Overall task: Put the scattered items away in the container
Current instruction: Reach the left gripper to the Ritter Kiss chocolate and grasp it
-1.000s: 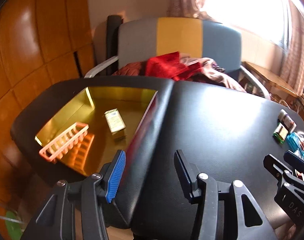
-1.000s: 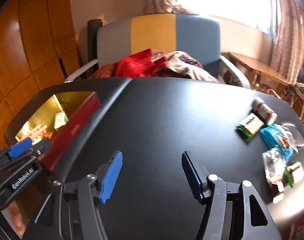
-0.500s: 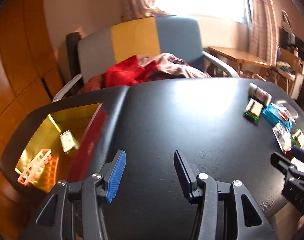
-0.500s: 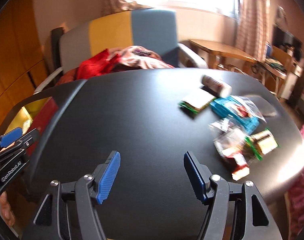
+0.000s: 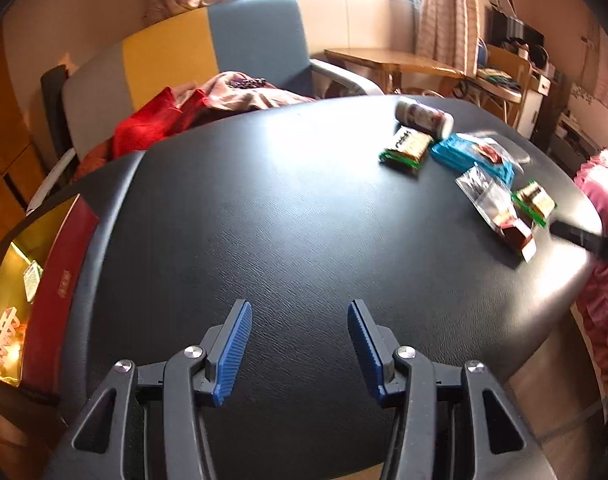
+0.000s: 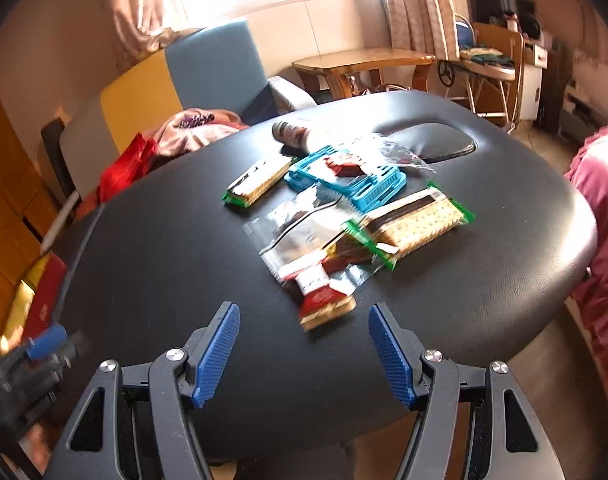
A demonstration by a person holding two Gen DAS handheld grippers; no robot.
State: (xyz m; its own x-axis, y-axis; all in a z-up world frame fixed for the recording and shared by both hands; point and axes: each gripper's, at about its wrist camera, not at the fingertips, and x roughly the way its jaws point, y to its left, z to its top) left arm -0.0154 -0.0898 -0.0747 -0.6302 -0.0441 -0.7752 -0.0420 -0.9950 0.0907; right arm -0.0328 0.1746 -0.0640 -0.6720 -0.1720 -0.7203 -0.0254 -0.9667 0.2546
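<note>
Looking across a black padded table (image 5: 304, 216), pretty shiny in the window light. Behind it sits an armchair (image 5: 207, 52) in grey, yellow and blue with red and pink clothes (image 5: 183, 108) piled on the seat, plus a wooden side table (image 6: 364, 60) and curtains.

At the table's left edge sits the gold-lined box (image 5: 7, 280) with a red wall; inside I can see one small carton (image 5: 32, 280) and one pink basket (image 5: 1, 344), partly cut off.

The scattered stuff is bunched on the right: two green-wrapped cracker packs (image 6: 259, 182) (image 6: 418, 220), one blue basket (image 6: 368, 188) with a red snack in it, one bottle (image 6: 299, 134) lying on its side, a clear bag (image 6: 304, 236) and a red-and-white snack bar (image 6: 324, 304).

Left gripper (image 5: 298, 344) is spread open over bare table, holding nothing. Right gripper (image 6: 304, 356) is open too, just short of the snack bar.
</note>
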